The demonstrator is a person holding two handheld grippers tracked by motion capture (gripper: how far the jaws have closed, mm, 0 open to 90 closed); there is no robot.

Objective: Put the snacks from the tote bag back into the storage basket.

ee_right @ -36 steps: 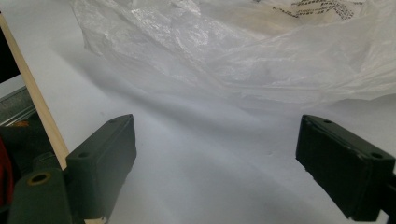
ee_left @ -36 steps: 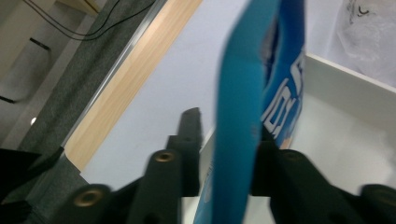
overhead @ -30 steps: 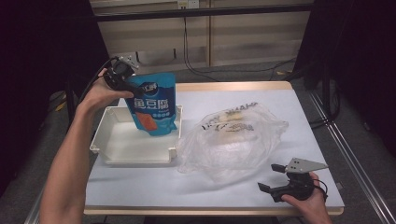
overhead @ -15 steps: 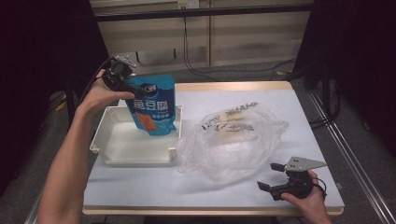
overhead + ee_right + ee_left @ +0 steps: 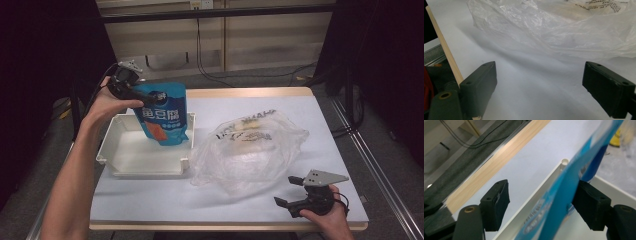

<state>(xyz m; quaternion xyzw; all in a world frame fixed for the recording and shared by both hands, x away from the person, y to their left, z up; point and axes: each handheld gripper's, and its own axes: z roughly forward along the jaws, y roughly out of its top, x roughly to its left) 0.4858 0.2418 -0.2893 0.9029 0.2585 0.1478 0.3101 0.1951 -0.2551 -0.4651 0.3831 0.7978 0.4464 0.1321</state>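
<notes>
Item: blue pouch (image 5: 164, 119), upper left of the high view, standing tilted in the white tray (image 5: 120, 150) against its far wall. My left gripper (image 5: 134, 93): jaws just opening, pouch between them, one pad off. Risk: unsupported, it may slump or tip over the rim. My right gripper (image 5: 292, 200): jaws apart, empty, lower right beside the plastic bag (image 5: 250, 150).

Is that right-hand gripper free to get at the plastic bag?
Probably yes: the right gripper stands open beside the clear plastic bag, with just bare table between them.
</notes>
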